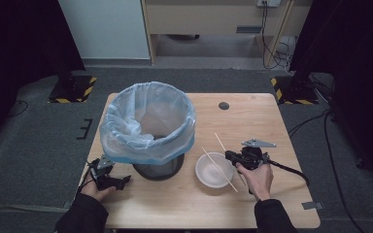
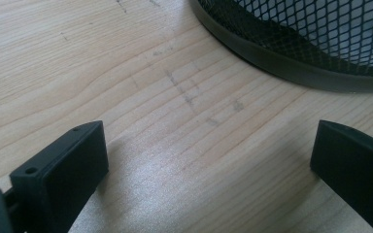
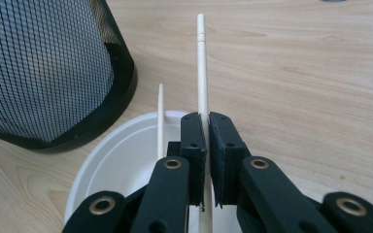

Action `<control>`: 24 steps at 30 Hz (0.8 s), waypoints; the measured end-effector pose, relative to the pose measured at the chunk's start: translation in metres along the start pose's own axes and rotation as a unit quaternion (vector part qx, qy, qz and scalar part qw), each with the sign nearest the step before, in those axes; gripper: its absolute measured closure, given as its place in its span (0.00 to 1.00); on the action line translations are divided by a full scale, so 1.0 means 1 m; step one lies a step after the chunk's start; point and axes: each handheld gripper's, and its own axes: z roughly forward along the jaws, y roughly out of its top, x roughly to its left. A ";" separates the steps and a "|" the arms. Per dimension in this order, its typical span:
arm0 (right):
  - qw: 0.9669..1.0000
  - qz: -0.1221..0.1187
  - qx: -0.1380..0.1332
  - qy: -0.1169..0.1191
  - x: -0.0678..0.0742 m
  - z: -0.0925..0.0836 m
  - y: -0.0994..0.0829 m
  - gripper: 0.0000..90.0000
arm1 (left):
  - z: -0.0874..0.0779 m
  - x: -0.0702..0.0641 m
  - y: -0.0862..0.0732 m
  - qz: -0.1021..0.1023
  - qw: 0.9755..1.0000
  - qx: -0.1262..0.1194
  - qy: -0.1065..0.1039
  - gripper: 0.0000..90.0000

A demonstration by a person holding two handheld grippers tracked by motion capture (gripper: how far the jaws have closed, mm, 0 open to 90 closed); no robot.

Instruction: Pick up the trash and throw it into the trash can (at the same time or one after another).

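Two chopsticks are present: the right gripper (image 3: 207, 160) clamps one chopstick (image 3: 202, 68); the other (image 3: 160, 119) lies across the white bowl (image 3: 121, 160). The left gripper (image 2: 209, 165) rests with jaws wide.

No text, label, brand or number can be read anywhere. The one sign is yellow-and-black hazard striping on the stand bases (image 1: 73, 88) on the floor beyond the table (image 1: 252, 121).

1 pale wooden chopstick (image 3: 203, 73) clamped level above white bowl (image 3: 121, 160)
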 end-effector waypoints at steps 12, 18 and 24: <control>0.999 0.007 -0.042 -0.006 -0.006 -0.015 0.009 0.95 | 0.000 0.000 0.000 0.000 1.000 0.000 0.000 0.00; 0.997 0.013 -0.073 -0.010 -0.012 -0.026 0.015 0.95 | 0.000 0.000 0.000 0.000 1.000 0.000 0.000 0.00; 0.994 0.022 -0.105 -0.015 -0.017 -0.038 0.021 0.95 | 0.000 0.000 0.000 0.000 1.000 0.000 0.000 0.00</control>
